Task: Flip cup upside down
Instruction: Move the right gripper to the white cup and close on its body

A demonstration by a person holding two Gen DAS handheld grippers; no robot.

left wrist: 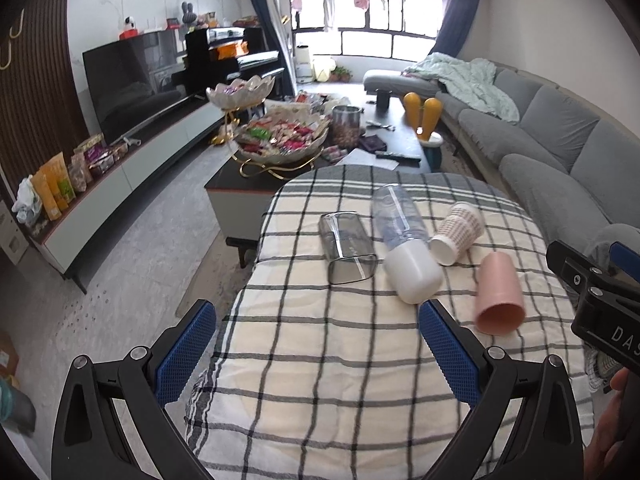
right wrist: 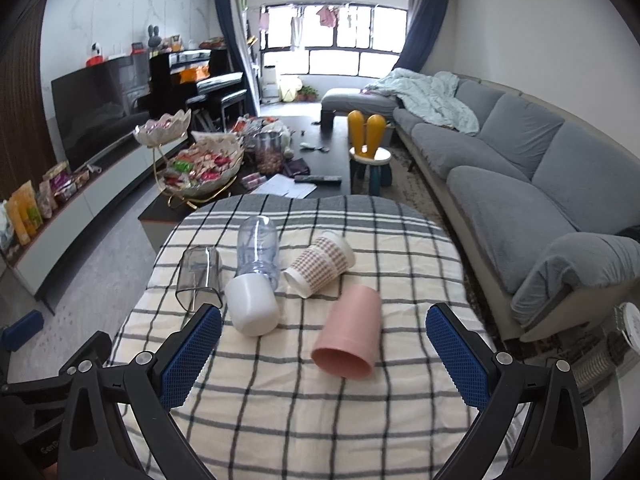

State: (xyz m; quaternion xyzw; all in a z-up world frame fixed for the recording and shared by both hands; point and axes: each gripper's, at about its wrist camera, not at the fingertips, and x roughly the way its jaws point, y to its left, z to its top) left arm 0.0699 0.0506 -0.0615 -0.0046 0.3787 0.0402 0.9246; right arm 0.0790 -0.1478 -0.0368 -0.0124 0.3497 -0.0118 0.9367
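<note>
Several cups lie on their sides on a checked tablecloth (left wrist: pixel 320 360) (right wrist: pixel 280 400): a pink cup (left wrist: pixel 499 295) (right wrist: pixel 350 330), a patterned paper cup (left wrist: pixel 458 233) (right wrist: pixel 320 265), a clear bottle with a white cap (left wrist: pixel 404 248) (right wrist: pixel 256 276) and a clear square tumbler (left wrist: pixel 348 246) (right wrist: pixel 199 278). My left gripper (left wrist: pixel 318 354) is open and empty, near the table's front edge, short of the cups. My right gripper (right wrist: pixel 324 356) is open and empty, its fingers on either side of the pink cup's open mouth and a little nearer than it.
Beyond the table stands a dark coffee table (right wrist: pixel 328 160) with snack bowls (right wrist: pixel 200 168) and a jar. A grey sofa (right wrist: pixel 520 184) runs along the right. A TV (right wrist: pixel 96 112) on a low cabinet lines the left wall. A small fan heater (right wrist: pixel 616 344) stands at the right.
</note>
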